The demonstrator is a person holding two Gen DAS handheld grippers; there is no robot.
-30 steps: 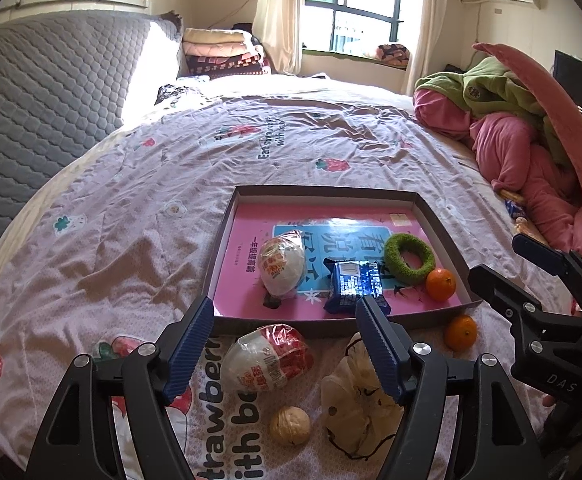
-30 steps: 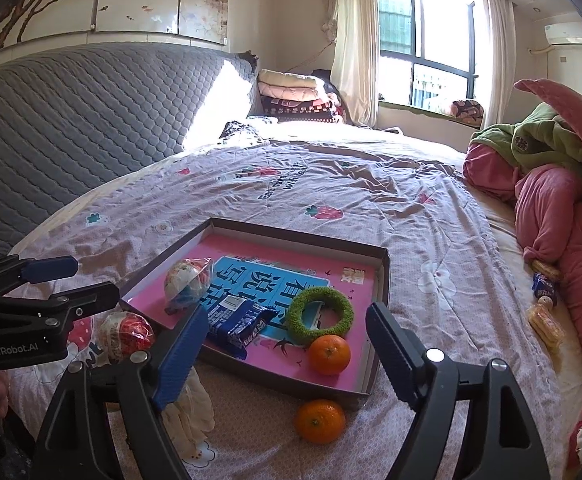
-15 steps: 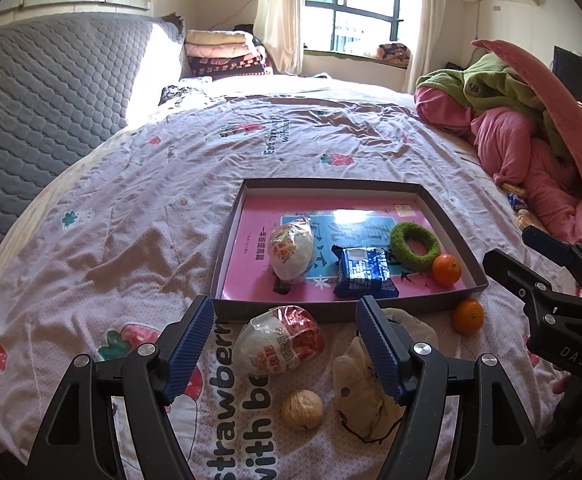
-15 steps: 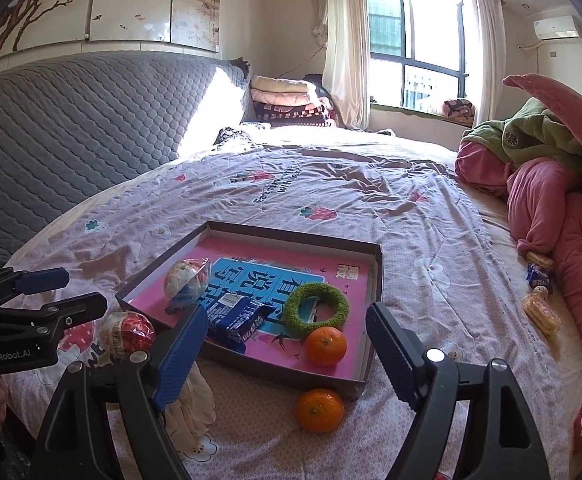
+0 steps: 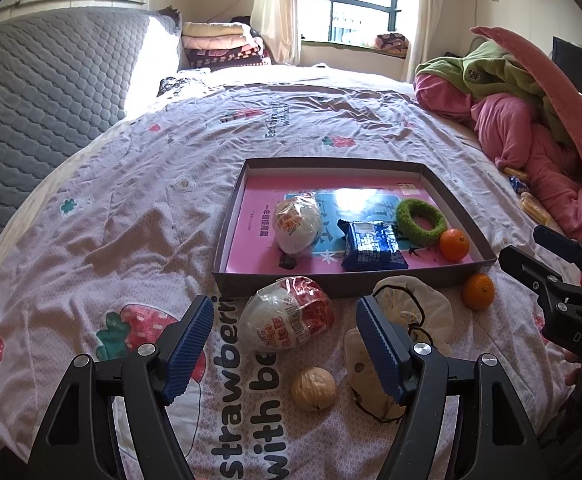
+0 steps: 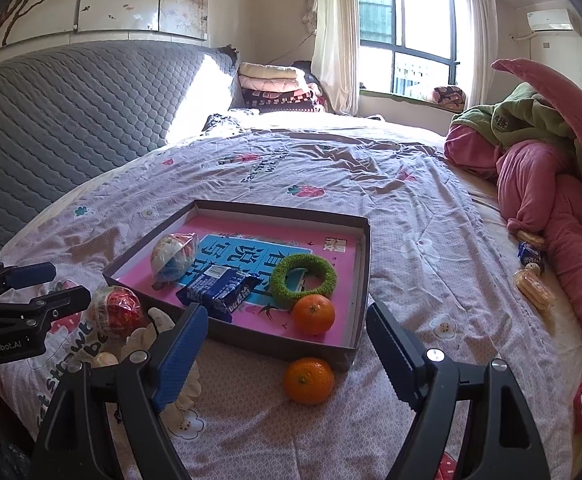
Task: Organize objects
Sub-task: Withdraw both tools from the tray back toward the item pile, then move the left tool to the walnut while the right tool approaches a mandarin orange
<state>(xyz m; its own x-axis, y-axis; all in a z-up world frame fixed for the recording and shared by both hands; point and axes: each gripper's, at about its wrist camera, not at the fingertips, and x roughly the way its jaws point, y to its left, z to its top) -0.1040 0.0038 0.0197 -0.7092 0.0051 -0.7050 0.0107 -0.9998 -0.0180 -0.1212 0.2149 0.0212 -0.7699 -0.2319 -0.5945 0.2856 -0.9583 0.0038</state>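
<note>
Both grippers' fingers released: left gripper (image 5: 285, 344) above wrapped bun (image 5: 287, 320), right gripper (image 6: 287, 354) above tangerine (image 6: 309, 380) (outside tray (image 6: 361, 280)).

There are two oranges: one (image 6: 313, 314) in the box (image 6: 361, 280), one (image 6: 309, 380) on the bed (image 6: 331, 168). Two wrapped round snacks, one inside (image 5: 295, 224), one outside (image 5: 287, 320). One blue packet (image 5: 373, 245), one green ring (image 5: 421, 222), one walnut (image 5: 313, 389), one white cloth pouch (image 5: 411, 312).

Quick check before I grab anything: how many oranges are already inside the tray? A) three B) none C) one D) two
C: one orange sits in the tray beside the green ring; the other orange lies on the bedspread outside the near wall.
</note>
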